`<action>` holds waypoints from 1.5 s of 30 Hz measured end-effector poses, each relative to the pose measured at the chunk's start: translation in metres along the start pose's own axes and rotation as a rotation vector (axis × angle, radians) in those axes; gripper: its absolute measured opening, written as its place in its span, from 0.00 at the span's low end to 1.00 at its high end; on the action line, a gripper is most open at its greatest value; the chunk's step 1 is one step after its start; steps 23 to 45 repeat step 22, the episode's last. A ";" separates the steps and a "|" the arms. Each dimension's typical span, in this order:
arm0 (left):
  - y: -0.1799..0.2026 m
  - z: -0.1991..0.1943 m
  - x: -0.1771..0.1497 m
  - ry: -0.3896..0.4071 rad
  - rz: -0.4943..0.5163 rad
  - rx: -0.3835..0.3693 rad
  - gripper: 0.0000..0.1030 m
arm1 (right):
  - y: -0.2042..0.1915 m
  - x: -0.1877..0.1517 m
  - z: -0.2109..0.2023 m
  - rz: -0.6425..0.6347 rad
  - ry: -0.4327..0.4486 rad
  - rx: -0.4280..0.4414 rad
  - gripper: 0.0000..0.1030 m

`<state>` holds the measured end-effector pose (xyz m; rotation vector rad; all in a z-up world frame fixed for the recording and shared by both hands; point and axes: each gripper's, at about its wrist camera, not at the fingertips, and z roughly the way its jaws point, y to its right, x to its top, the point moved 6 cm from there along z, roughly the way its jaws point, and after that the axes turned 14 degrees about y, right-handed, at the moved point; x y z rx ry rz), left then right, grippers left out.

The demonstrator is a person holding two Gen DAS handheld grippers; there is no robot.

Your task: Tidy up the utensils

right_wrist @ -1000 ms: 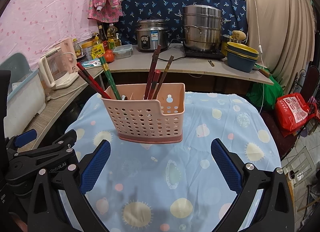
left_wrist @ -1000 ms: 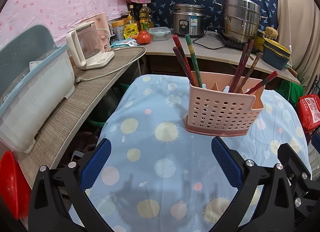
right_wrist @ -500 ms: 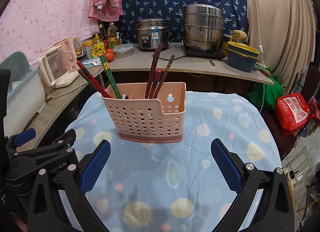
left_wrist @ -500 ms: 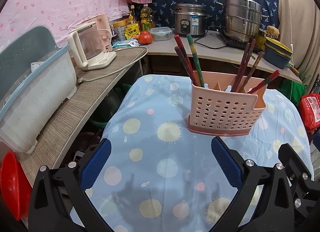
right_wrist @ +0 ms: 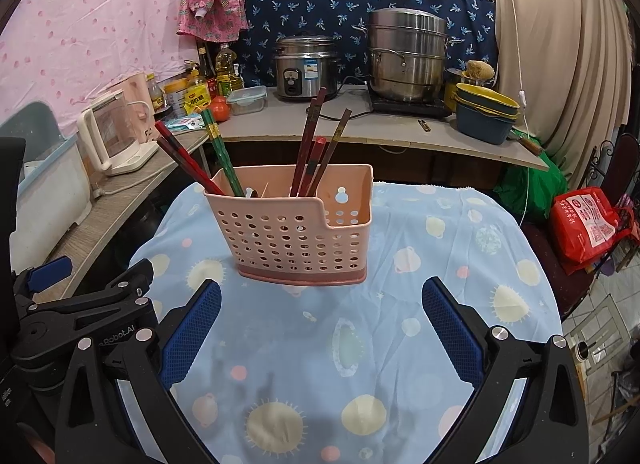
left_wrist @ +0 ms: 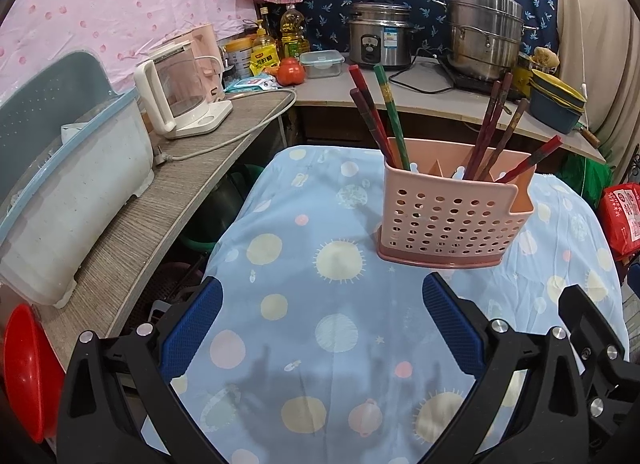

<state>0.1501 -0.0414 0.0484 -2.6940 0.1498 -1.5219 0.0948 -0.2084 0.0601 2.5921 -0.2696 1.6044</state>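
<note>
- Left wrist view: round table under a pale-blue cloth printed with suns and dots (left_wrist: 320,328) fills the foreground; nothing lies loose on the cloth.
- Pink perforated plastic utensil caddy (left_wrist: 444,220) stands upright on the far centre of the table, divided into compartments.
- Left gripper (left_wrist: 322,328) hovers above the cloth with jaws spread wide and nothing between the blue pads; the caddy is ahead and to its right, well apart.
- Right gripper (right_wrist: 322,328) is likewise spread and empty, with the caddy directly ahead.
- Brown and red wooden chopsticks (right_wrist: 316,144) stand in the middle compartment, tilted right.
- Green patterned chopstick with two red-black chopsticks (right_wrist: 218,152) lean left out of the left compartment.
- Judgement: all utensils appear housed; remaining work, if any, is regrouping mixed sticks.
- Procedure: approach one stick from above and close on the upper shaft, clear of its neighbours.
- Lift along the stick's lean; a sideways pull may tip the light caddy.
</note>
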 end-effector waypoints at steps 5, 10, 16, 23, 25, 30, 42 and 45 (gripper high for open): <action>-0.001 -0.001 0.000 0.002 0.002 0.002 0.93 | 0.000 0.000 0.000 0.000 0.000 0.001 0.94; -0.002 -0.001 0.000 0.001 0.004 0.008 0.93 | 0.000 0.000 0.000 -0.001 -0.002 0.000 0.94; -0.001 -0.001 0.001 0.014 0.012 0.012 0.93 | -0.001 -0.001 0.000 0.003 -0.001 0.001 0.94; -0.002 0.000 0.001 0.022 0.013 0.018 0.93 | -0.002 -0.003 -0.001 -0.002 -0.007 -0.001 0.94; -0.002 0.000 0.001 0.022 0.013 0.018 0.93 | -0.002 -0.003 -0.001 -0.002 -0.007 -0.001 0.94; -0.002 0.000 0.001 0.022 0.013 0.018 0.93 | -0.002 -0.003 -0.001 -0.002 -0.007 -0.001 0.94; -0.002 0.000 0.001 0.022 0.013 0.018 0.93 | -0.002 -0.003 -0.001 -0.002 -0.007 -0.001 0.94; -0.002 0.000 0.001 0.022 0.013 0.018 0.93 | -0.002 -0.003 -0.001 -0.002 -0.007 -0.001 0.94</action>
